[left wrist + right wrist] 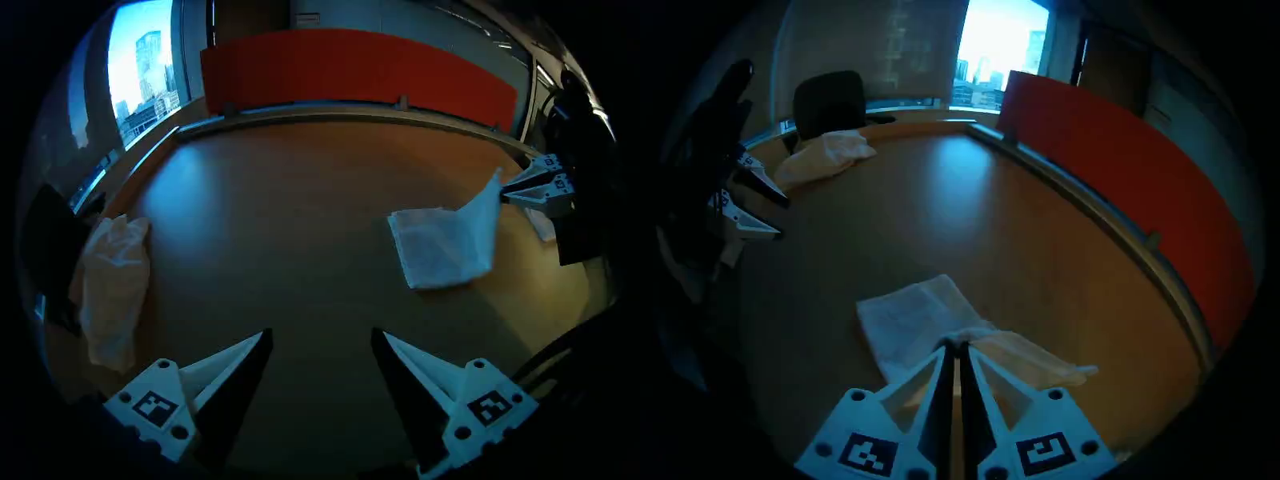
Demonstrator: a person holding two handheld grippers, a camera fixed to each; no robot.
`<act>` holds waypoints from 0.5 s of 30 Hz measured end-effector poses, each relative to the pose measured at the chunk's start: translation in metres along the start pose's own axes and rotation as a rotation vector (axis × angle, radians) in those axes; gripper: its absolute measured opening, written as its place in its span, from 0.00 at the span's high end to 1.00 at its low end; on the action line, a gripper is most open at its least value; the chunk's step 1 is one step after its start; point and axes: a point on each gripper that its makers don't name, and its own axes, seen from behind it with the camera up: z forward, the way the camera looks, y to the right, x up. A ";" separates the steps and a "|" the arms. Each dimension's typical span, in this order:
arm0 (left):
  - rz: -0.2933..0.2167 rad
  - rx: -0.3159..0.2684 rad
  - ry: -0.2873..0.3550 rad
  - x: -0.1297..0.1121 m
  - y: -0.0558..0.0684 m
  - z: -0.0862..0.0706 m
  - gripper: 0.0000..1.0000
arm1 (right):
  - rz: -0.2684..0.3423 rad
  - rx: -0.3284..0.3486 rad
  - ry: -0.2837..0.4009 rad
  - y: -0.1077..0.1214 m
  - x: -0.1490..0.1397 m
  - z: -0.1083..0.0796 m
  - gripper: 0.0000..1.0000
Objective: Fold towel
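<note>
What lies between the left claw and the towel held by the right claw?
Bare wooden table, seen in the left gripper view; nothing sits between the open left claw and that towel.

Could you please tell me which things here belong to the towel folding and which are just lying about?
Part of the job: towel, one corner pinched and lifted by the right tongs; left tongs, open above the table.

Lying about: crumpled cloth at the table's edge; black chair; red partition.
</note>
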 end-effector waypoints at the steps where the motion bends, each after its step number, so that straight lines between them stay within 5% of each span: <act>1: -0.002 0.001 -0.002 -0.001 -0.001 -0.001 0.09 | -0.006 0.009 0.000 -0.003 0.002 0.004 0.95; 15: -0.022 0.025 -0.010 -0.011 -0.017 -0.014 0.09 | -0.055 0.116 -0.018 -0.050 0.012 0.053 0.95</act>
